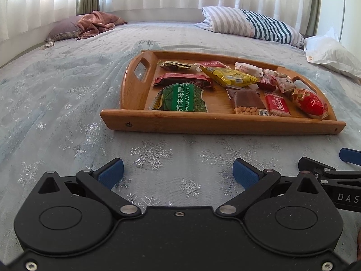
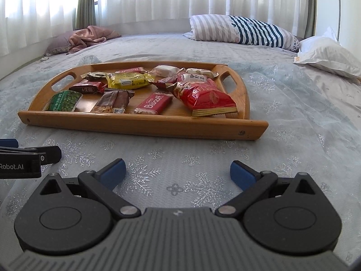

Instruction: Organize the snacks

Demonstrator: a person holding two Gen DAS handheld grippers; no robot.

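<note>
- The wooden tray [image 1: 223,120] is sitting on the bed cover [image 1: 67,103], and all the snacks I can see are lying inside it.
- The green pea pack [image 1: 180,99] is resting near the front left of the tray. The yellow pack [image 1: 230,76] is lying in the middle, partly on top of other snacks.
- The big red bag [image 2: 203,97] is leaning at the right end. The red biscuit pack [image 2: 153,103] is lying just beside it, and a brown nut bar [image 2: 115,101] is lying next to that.
- Small white and red candies are crowding together at the back right, touching and overlapping.
- The left gripper [image 1: 178,171] is hanging low over the bed cover in front of the tray. Its blue fingers are spread wide and holding nothing.
- The right gripper [image 2: 178,171] is hanging just beside it, also spread wide and holding nothing.
- No snack is lying loose on the cover where I can look.
- This is fitting two stories. The snacks may be waiting in a jumble to be sorted, or they may all be gathered into the tray, with the job near its end.
- So I am not picking a next move. Any reach into the tray is going to need care, because the packs are thin, slippery and piled on each other.
</note>
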